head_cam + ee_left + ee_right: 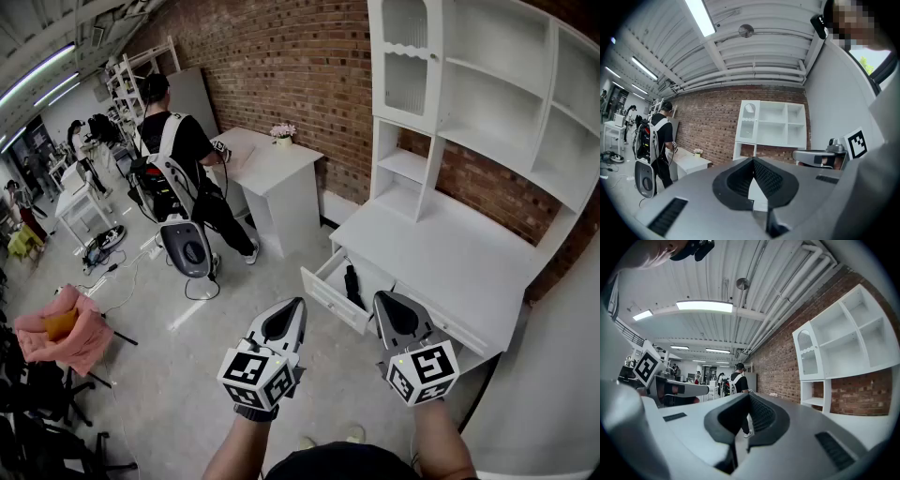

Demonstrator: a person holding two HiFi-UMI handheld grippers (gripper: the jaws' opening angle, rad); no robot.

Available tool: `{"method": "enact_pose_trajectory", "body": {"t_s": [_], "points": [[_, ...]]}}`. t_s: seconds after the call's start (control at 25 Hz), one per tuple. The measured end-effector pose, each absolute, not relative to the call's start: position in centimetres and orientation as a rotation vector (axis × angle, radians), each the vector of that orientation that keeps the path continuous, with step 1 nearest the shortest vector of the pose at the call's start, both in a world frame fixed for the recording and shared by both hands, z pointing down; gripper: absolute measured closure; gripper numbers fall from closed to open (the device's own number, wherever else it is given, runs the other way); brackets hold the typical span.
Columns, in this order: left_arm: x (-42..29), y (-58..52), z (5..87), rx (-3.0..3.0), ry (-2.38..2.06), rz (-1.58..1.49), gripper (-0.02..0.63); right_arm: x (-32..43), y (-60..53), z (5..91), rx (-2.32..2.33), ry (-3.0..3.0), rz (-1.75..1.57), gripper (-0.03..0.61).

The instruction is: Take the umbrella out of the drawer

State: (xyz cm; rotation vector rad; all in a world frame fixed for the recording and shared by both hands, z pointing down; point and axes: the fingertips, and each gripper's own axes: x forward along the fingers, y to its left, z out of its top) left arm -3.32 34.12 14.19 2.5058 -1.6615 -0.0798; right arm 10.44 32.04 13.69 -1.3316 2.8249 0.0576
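Looking down, I am holding my left gripper (pixel 296 305) and right gripper (pixel 382 298) level at the front edge of the open drawer (pixel 328 298). The black umbrella (pixel 352 281) is lying inside it. Bare floor (pixel 187 375) is spreading out leftward.

In the left gripper view, the jaws are pressing together, empty.

In the right gripper view, they are likewise clenching on nothing.

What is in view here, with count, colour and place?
desk with hutch: one, white, against brick wall, right
drawer: one, white, open at desk front
umbrella: one, black, inside the drawer
small desk: one, white, further along wall
flower pot: one, pink blooms, on small desk
person: one, black clothes, at small desk
cloth: one, pink, far left
left gripper: one, grey, shut, empty, bottom centre
right gripper: one, grey, shut, empty, near drawer
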Motion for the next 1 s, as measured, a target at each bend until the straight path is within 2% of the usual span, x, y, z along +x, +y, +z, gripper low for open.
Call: {"method": "enact_pose_trajectory", "body": {"t_s": [1.0], "points": [[-0.6,33.7,15.7,2.486,-1.667,-0.044,0.607,13.6,31.7,15.1,-1.289,2.817,-0.036,0.574]]}}
